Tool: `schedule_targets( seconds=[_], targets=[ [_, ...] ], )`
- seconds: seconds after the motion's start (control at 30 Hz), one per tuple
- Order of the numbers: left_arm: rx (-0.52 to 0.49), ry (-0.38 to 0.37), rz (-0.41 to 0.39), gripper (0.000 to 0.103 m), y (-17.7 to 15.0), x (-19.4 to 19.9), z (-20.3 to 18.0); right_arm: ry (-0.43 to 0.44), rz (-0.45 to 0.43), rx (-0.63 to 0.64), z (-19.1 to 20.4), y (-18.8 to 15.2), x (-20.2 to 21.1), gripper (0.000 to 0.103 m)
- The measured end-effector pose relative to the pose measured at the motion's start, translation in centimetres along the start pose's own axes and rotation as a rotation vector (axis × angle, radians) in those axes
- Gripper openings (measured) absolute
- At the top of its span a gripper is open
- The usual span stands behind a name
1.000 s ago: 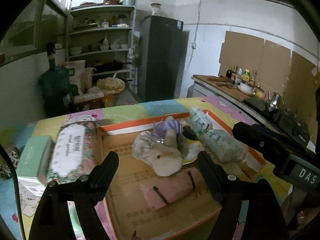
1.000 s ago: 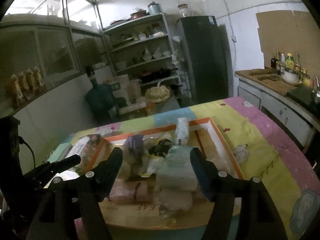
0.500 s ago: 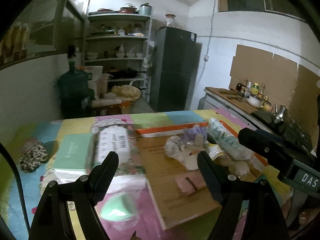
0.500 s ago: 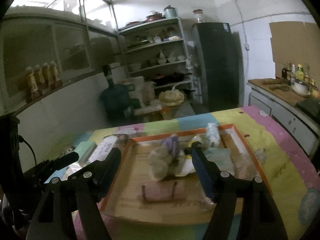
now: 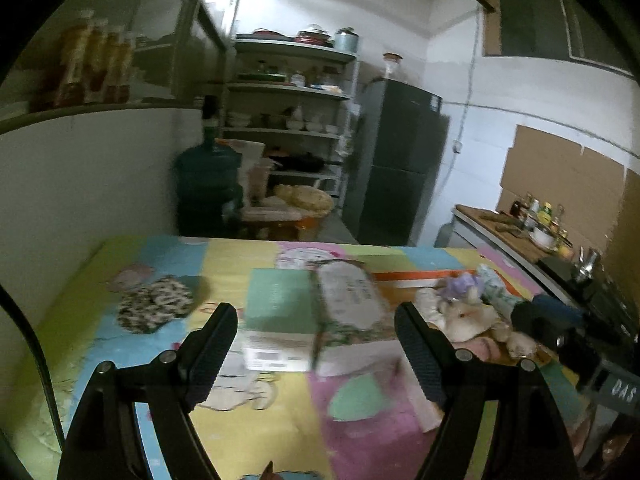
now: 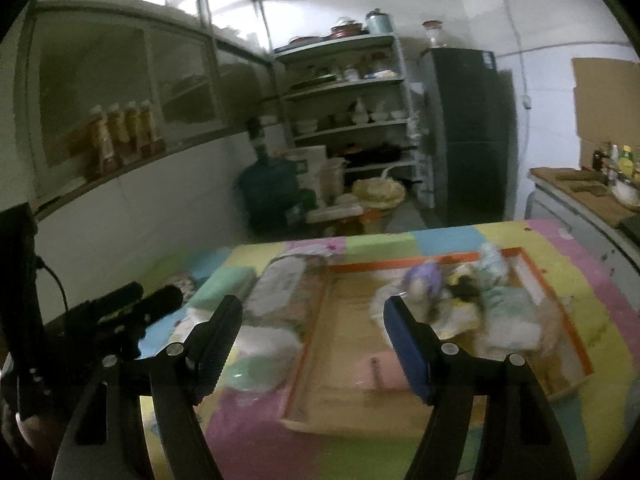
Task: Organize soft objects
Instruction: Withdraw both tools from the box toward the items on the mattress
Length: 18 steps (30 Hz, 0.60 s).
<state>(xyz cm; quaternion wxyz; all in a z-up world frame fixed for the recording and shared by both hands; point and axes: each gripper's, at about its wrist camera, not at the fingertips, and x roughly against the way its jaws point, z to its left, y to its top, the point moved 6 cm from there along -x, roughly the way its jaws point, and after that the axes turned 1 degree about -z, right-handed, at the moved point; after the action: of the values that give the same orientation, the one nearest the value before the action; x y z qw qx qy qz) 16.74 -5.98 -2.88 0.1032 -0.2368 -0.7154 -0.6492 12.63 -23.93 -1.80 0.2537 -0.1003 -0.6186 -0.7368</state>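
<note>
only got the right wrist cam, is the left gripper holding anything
Observer: No, the left gripper is open and empty.
Operator: theres something dark behind it on my side, what is that
Observer: A leopard-print pouch, flat on the mat, clear of the green box.
Operator: the pale lump under the purple bit is just blur here
Observer: That is a plush animal; its face shows, turned toward the left camera.

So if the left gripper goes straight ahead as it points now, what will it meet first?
Probably the green box and the floral pack beside it; the open left gripper frames both. Depth is unclear.
</note>
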Motion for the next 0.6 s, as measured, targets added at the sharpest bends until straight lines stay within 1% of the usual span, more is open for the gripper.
schedule_targets(
  seconds=[0.1, 0.27, 0.47, 0.6],
  targets=[
    [0.025, 0.022, -0.007, 0.080, 0.0, 0.5, 2.1, 0.038, 0.033, 0.018, 2.1, -0.9, -1.0, 0.075],
    [0.065, 0.055, -0.012, 0.080, -0.2, 1.1, 5.5, 0.098, 0.120, 0.087, 6.4, -3.6, -3.6, 0.075],
    [0.101, 0.099, -0.010, 0.080, -0.6, 1.5, 9.5, 0.106, 0.205, 0.110, 8.5, -6.0, -6.5, 0.075],
    [0.120, 0.119, -0.004, 0.081, -0.7, 1.3, 11.7, 0.075, 0.237, 0.113, 8.6, -6.8, -8.5, 0.075]
  ],
)
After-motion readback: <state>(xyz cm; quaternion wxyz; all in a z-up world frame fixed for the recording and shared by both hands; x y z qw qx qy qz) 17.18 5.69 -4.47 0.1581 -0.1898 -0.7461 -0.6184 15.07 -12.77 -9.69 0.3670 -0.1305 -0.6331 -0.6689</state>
